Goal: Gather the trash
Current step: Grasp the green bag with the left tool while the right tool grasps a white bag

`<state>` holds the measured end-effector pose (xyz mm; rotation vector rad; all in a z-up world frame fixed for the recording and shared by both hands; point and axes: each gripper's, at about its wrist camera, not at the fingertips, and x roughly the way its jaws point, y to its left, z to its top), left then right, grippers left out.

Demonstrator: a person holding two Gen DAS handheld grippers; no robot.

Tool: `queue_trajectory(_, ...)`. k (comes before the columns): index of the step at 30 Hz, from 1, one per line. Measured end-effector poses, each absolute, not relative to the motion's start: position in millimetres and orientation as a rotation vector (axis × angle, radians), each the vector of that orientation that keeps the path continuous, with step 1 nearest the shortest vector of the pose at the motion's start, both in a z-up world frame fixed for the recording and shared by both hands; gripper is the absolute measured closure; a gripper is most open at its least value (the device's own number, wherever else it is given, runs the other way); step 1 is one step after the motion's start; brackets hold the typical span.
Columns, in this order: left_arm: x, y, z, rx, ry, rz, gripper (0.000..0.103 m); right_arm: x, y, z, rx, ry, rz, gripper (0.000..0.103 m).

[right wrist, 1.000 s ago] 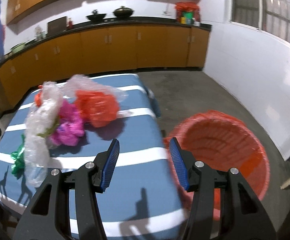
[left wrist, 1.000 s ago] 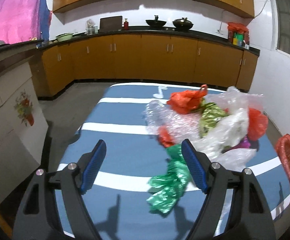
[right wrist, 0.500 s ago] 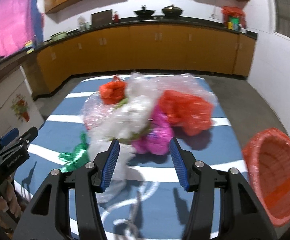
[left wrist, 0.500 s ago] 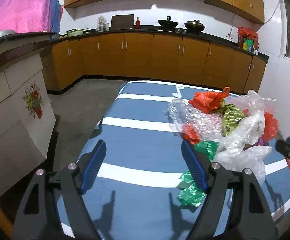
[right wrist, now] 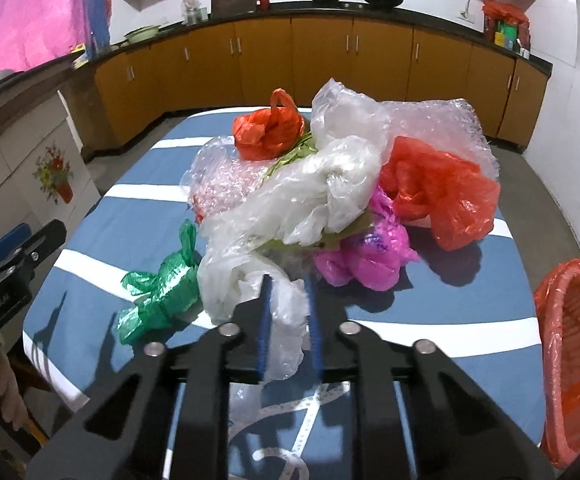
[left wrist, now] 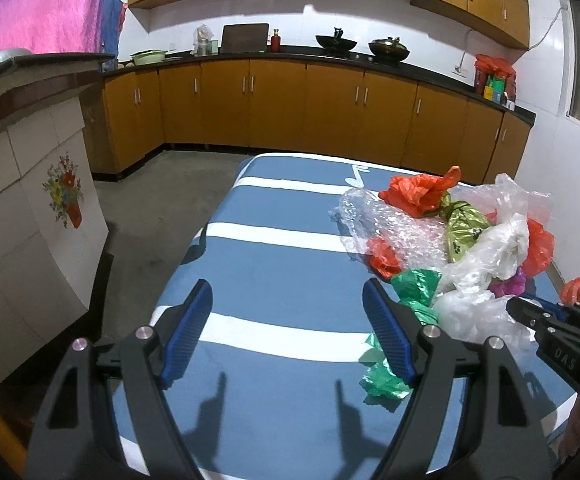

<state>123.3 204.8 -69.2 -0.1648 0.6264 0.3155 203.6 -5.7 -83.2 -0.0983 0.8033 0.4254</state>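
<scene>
The step in hand looks like the first pick from the trash pile (right wrist: 330,184), which lies heaped on the blue striped surface (right wrist: 470,280).

Left of the pile, the left tongs (left wrist: 286,332) hang released over bare surface, blue pads wide apart with nothing between them, tilted down toward the cloth. The green bag (left wrist: 414,288) at the pile's near-left edge sits just beside their right pad but is not touched.

At the near edge of the pile, the right tongs (right wrist: 288,308) are closing, angled down, and a fold of the clear plastic bag (right wrist: 250,280) runs between the pads, which already pinch it. That bag trails up into the heap, lying over the olive wrapper and against the pink bag (right wrist: 366,260), so it may drag neighbours along when lifted.

Right of the pile, off the surface's edge and lower down, stands the red basket (right wrist: 578,352), probably the bin. The next move calls for a firm pinch, a lift clear of the heap, then a swing rightward over the basket before letting go.
</scene>
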Motion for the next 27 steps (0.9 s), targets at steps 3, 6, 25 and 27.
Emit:
queue_trajectory(3,124,198,-70,-0.161,0.629,0.301,0.027,200,-13,-80,-0.084,0.796,0.424,0.094)
queue_trajectory(6,125,191,-71,-0.152,0.633,0.281,0.027,197,-24,-77,-0.07,0.788,0.409,0.094)
queue_trajectory(25,179,136,-119,-0.119,0.819,0.158,0.036,180,-113,-64,-0.011,0.759,0.23,0.094)
queue_trajectory(27,187,136,-124,-0.122,0.843,0.158,0.041,181,-116,-64,-0.006,0.756,0.219,0.094)
